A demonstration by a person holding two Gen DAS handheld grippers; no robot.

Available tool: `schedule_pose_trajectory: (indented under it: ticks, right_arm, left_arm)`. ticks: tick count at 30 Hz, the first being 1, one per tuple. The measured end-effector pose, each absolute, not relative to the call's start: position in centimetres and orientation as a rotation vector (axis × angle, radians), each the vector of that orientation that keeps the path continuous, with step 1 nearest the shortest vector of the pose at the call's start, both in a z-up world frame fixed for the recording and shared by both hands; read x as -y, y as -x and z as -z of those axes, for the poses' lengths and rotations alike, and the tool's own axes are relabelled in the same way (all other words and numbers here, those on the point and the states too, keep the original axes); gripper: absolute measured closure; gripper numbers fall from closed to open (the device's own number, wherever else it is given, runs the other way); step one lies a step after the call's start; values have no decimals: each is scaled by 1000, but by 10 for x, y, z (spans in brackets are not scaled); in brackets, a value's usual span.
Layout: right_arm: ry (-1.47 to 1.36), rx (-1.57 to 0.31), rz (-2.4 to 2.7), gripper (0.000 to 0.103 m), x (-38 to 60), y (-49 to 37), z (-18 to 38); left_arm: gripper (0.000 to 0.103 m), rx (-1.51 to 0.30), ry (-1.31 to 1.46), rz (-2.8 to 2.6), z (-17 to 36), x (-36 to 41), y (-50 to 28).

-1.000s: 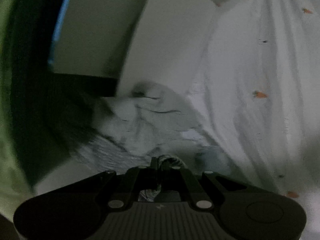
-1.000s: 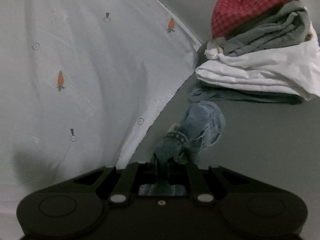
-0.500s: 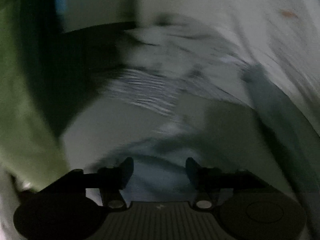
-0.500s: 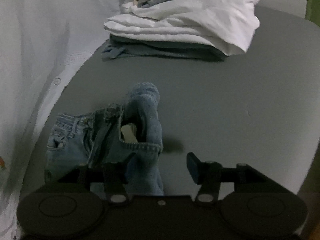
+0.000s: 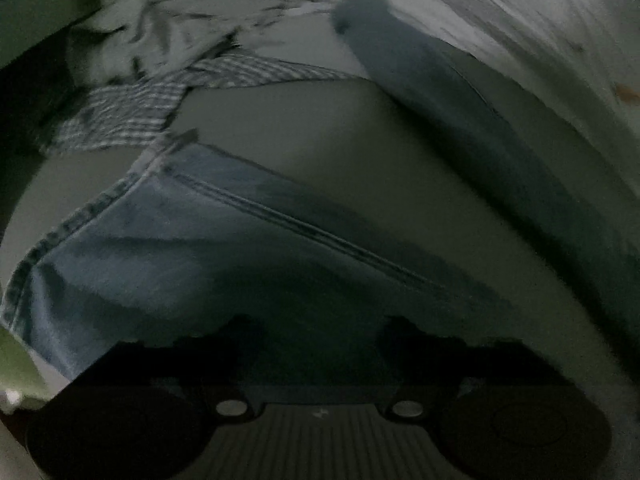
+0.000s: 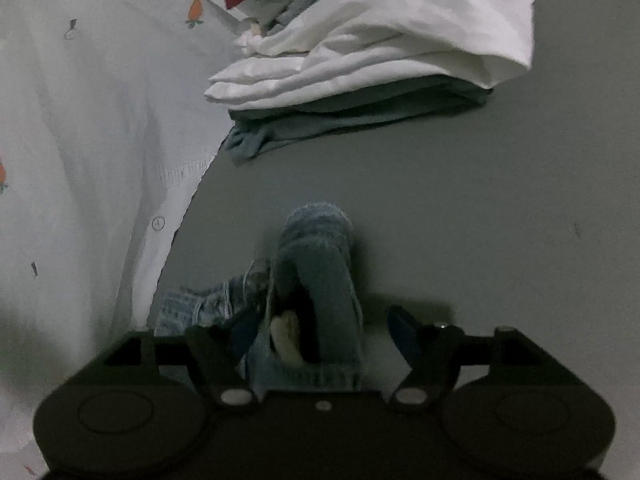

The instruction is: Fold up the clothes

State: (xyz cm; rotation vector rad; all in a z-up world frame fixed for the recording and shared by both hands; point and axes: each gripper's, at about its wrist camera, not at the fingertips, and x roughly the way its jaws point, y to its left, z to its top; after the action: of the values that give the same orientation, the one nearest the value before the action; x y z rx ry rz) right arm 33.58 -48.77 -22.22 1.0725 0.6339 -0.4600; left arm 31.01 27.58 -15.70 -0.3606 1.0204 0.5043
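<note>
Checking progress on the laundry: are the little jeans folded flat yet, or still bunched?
Still bunched. In the right wrist view the jeans lie crumpled on the grey surface, one leg rolled up and humped, the waist gaping open.

Crumpled blue jeans on grey surface

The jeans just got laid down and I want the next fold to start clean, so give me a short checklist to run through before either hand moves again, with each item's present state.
1. Right gripper let go: ok. Its fingers have just been opening, stand apart, and are not pressing the jeans that lie between them.
2. Left gripper let go: ok, fingers have just been opening; denim below, none pinched.
3. Jeans flat on the grey table: not ok, one leg humps up in a roll.
4. Jeans apart from the folded stack: ok, bare table between.
5. Jeans apart from the striped garment: cannot tell, the left view is dark and blurred.
</note>
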Motion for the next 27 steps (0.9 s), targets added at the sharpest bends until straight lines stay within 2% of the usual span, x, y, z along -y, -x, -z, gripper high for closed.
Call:
schedule_pose_trajectory:
  ticks: [2,4,5,6,8,10,12,13,17,19,20,23,27]
  right_arm:
    - [-1054,-660,467,33,488,-346,226]
    - [-1032,-668,467,56,487,-352,228]
    - [-1019,-667,474,74,486,-354,227]
    - [-1005,-663,485,78,486,-355,225]
    - [-971,-666,501,79,485,-358,221]
    - [-918,-689,515,75,486,-362,216]
    - [-853,-695,555,55,484,-364,207]
    - [-806,-679,571,55,481,-366,202]
    - [-625,-608,606,55,467,-379,177]
    - [-575,-589,556,59,460,-392,170]
    - [-553,-580,525,65,457,-399,166]
    - [-583,-603,387,77,450,-419,174]
    - [-699,-683,261,77,441,-442,203]
  left_arm:
    - [13,-1032,312,-497,162,-269,-314]
    - [6,-1038,276,-501,168,-263,-317]
    - [4,-1037,277,-507,169,-262,-318]
    - [1,-1036,280,-514,171,-261,-320]
    - [0,-1032,291,-529,173,-261,-322]
    - [0,-1026,289,-540,173,-258,-323]
    - [0,-1019,285,-539,173,-258,-321]
    - [0,-1016,283,-539,173,-258,-322]
    - [0,-1014,288,-547,173,-258,-322]
    - [0,-1020,295,-554,173,-259,-324]
    - [0,-1022,299,-558,172,-259,-325]
    - [0,-1020,305,-571,173,-259,-326]
    - [0,-1022,314,-584,173,-260,-329]
